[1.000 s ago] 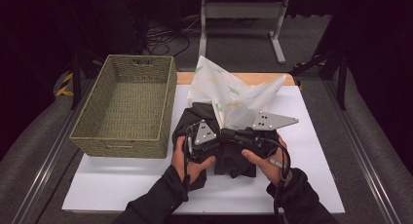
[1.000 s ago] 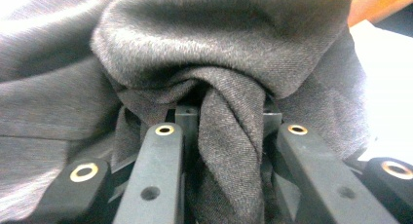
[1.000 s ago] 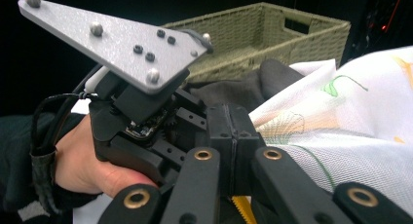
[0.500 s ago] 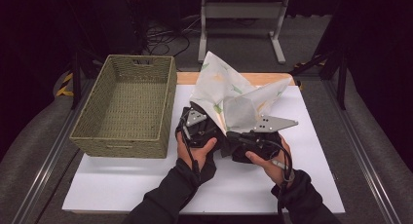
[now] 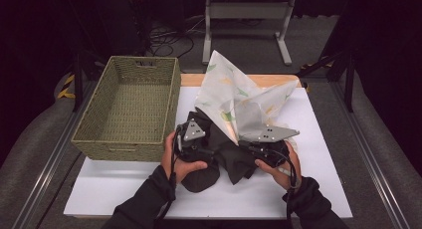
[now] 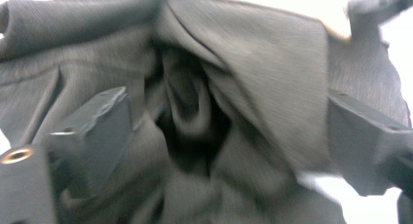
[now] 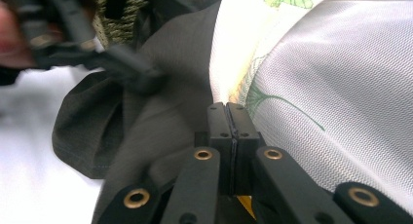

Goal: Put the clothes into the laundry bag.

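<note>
A dark grey cloth (image 5: 234, 162) lies bunched on the white table top (image 5: 124, 184), and a stiff white leaf-print cloth (image 5: 234, 97) rises from it. My left gripper (image 5: 211, 152) is at the dark cloth's left side. Its jaws have just been opening and stand wide apart, with folds of the dark cloth (image 6: 204, 102) loose between them in the blurred left gripper (image 6: 226, 131) view. My right gripper (image 5: 245, 145) is on the right. In its own view the right gripper (image 7: 227, 118) is shut at the edge where the leaf-print cloth (image 7: 331, 73) meets the dark cloth (image 7: 165, 97).
A green woven basket (image 5: 127, 139) stands at the table's left, close to my left hand. Bare white table lies in front of the cloths and to their right. A metal stand (image 5: 244, 20) sits on the floor beyond the table.
My left gripper's jaws have opened wide and the hand has shifted slightly left. The dark cloth has dropped lower and spread toward the front. My right hand has sunk a little.
</note>
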The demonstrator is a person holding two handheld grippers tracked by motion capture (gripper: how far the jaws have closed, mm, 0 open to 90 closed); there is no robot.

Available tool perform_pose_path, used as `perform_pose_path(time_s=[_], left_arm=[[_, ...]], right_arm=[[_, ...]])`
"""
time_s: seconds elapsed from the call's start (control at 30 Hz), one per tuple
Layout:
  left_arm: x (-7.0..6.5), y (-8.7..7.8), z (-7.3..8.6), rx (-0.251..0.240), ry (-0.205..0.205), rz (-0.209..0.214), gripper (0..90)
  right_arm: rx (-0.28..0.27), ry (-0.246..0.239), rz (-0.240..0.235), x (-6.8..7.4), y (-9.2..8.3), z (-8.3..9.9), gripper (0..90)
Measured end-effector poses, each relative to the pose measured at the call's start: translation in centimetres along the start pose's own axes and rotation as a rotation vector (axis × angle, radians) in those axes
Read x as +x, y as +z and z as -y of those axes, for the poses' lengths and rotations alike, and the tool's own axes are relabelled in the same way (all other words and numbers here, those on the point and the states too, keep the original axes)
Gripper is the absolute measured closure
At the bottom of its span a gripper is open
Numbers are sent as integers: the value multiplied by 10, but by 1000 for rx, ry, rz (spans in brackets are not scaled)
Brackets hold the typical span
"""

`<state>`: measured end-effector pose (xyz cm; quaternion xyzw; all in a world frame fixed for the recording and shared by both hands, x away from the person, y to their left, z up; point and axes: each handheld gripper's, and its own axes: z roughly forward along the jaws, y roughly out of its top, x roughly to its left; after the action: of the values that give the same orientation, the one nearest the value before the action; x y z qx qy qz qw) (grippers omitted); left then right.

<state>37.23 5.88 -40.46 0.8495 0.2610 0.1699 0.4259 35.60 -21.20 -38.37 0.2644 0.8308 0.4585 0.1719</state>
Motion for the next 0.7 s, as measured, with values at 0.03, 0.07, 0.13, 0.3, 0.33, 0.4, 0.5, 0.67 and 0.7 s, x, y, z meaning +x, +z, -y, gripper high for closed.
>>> perform_pose_path(time_s=[0.03, 0.07, 0.13, 0.3, 0.33, 0.4, 0.5, 0.67, 0.7], left_arm=[[-2, -3, 4, 21, 26, 9, 86], [-5, -5, 10, 58, 38, 19, 79], [-8, -6, 23, 112, 64, 31, 61], [-8, 13, 42, 192, 60, 34, 39], [-8, 13, 42, 192, 60, 34, 41], [-8, 21, 46, 206, 73, 17, 65], [-3, 24, 49, 171, 60, 0, 201], [0, 18, 45, 106, 76, 27, 724], [0, 14, 44, 75, 66, 49, 746]], right_arm=[[0, -2, -2, 1, -1, 0, 900], [0, -3, -3, 1, -2, 0, 900], [-1, 3, -7, 1, -3, 2, 900], [18, -3, -40, 3, 1, 4, 900], [24, -10, -40, 4, 3, 5, 900], [28, -15, -39, 5, 4, 5, 900], [34, -17, -46, 5, 7, 7, 900], [34, -19, -84, 7, 12, 6, 900], [23, -5, -113, 8, 12, 4, 900]])
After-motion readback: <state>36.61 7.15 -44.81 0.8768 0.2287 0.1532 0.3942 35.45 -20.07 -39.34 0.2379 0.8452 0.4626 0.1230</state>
